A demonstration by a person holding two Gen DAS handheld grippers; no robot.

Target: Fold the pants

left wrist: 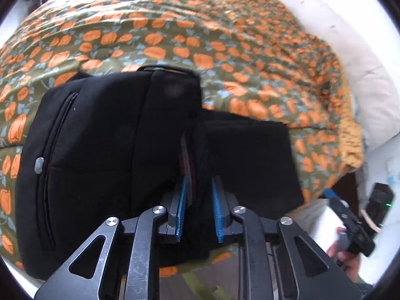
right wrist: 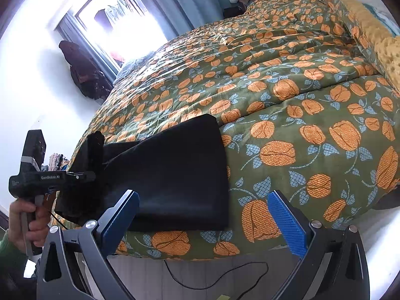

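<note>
The black pants (left wrist: 100,137) lie on a green quilt with orange flowers (left wrist: 200,37); a slit pocket and a grey button show on the left part. My left gripper (left wrist: 198,182) has its blue pads closed on a bunched fold of the pants, which rises between them. From the right wrist view the pants (right wrist: 180,175) rest flat near the bed's front edge, and their left end is lifted where the left gripper (right wrist: 92,172) holds it. My right gripper (right wrist: 203,195) stands open above the pants' right edge, with nothing touching its pads (right wrist: 287,222).
The quilt (right wrist: 300,100) covers the whole bed. A white pillow (left wrist: 350,62) and a yellow knitted blanket (right wrist: 390,55) lie at the head end. A window (right wrist: 125,25) and hanging clothes stand behind the bed. A black cable (right wrist: 225,272) runs over the floor below the bed's edge.
</note>
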